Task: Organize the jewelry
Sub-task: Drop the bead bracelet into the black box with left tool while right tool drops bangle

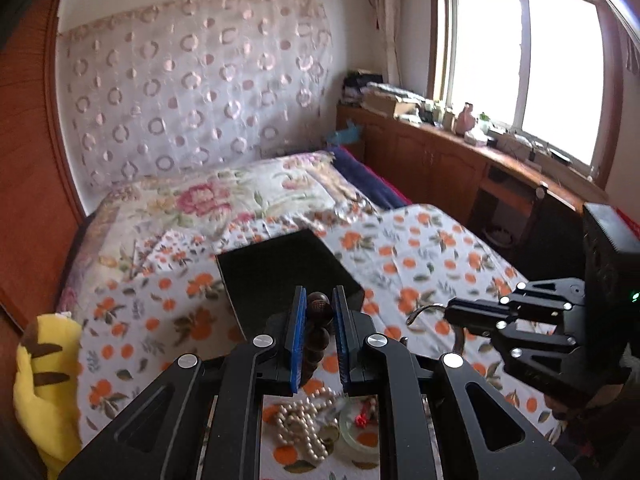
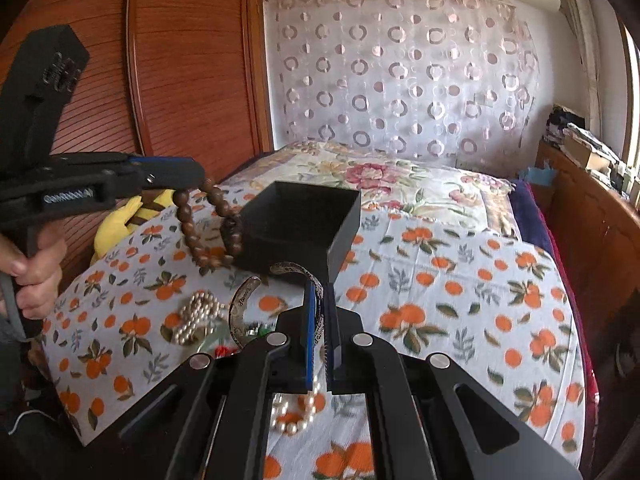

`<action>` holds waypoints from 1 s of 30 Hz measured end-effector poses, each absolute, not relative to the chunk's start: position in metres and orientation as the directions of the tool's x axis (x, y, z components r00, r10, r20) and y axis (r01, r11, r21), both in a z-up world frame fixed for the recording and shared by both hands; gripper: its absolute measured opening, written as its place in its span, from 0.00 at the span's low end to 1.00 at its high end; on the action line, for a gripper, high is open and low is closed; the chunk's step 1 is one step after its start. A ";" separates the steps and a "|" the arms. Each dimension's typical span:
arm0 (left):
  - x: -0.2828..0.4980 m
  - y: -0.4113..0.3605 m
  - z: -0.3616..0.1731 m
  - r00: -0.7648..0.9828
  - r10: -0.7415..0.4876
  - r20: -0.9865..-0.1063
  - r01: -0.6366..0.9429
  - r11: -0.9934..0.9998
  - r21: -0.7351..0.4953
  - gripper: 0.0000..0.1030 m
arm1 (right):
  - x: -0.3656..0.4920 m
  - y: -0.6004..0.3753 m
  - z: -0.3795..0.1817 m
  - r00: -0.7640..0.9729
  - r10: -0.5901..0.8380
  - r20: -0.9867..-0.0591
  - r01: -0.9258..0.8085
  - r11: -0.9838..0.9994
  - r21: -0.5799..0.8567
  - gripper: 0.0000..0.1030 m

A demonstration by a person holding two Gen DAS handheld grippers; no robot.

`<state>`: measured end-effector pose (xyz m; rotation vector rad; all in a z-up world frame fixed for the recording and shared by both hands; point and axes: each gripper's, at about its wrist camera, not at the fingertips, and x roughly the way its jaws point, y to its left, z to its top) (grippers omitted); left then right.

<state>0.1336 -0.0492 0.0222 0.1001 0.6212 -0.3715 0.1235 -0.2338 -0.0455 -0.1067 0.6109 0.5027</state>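
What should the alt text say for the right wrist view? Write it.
The right tool grips a silver cuff bracelet above an orange-print cloth. At left, the left tool dangles a wooden bead bracelet beside an open black box; pearls lie below.

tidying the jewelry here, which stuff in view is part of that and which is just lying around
Part of the job:
- wooden bead bracelet, held in the left gripper
- metal cuff bangle, held in the right gripper
- black box, open
- pearl strand on the cloth
- pale jade bangle

Just lying about:
- yellow plush toy
- floral pillow
- windowsill clutter
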 end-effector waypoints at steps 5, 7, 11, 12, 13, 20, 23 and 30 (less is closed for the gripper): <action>0.141 -0.042 0.034 0.771 -0.293 -0.565 0.347 0.938 -0.014 0.12 | 0.146 -0.224 -0.036 0.711 0.426 -0.560 -0.487 0.872 0.045 0.04; 0.145 -0.039 0.038 0.776 -0.288 -0.561 0.339 0.941 -0.014 0.12 | 0.156 -0.221 -0.033 0.713 0.425 -0.557 -0.486 0.873 0.044 0.05; 0.155 -0.033 0.044 0.788 -0.270 -0.554 0.317 0.948 -0.011 0.12 | 0.183 -0.209 -0.032 0.711 0.425 -0.560 -0.487 0.872 0.045 0.04; 0.158 -0.031 0.044 0.790 -0.267 -0.552 0.311 0.950 -0.014 0.12 | 0.191 -0.205 -0.033 0.710 0.422 -0.563 -0.485 0.874 0.044 0.05; 0.161 -0.030 0.044 0.794 -0.259 -0.550 0.302 0.953 -0.013 0.12 | 0.198 -0.202 -0.035 0.708 0.417 -0.570 -0.481 0.876 0.043 0.05; 0.178 -0.027 0.042 0.799 -0.243 -0.550 0.276 0.961 -0.024 0.12 | 0.226 -0.187 -0.048 0.694 0.401 -0.599 -0.461 0.886 0.059 0.05; 0.183 -0.028 0.040 0.797 -0.240 -0.554 0.272 0.962 -0.027 0.12 | 0.231 -0.180 -0.053 0.692 0.394 -0.605 -0.465 0.884 0.044 0.05; 0.193 -0.034 0.034 0.786 -0.238 -0.571 0.272 0.962 -0.026 0.12 | 0.233 -0.181 -0.059 0.669 0.408 -0.621 -0.472 0.879 0.069 0.15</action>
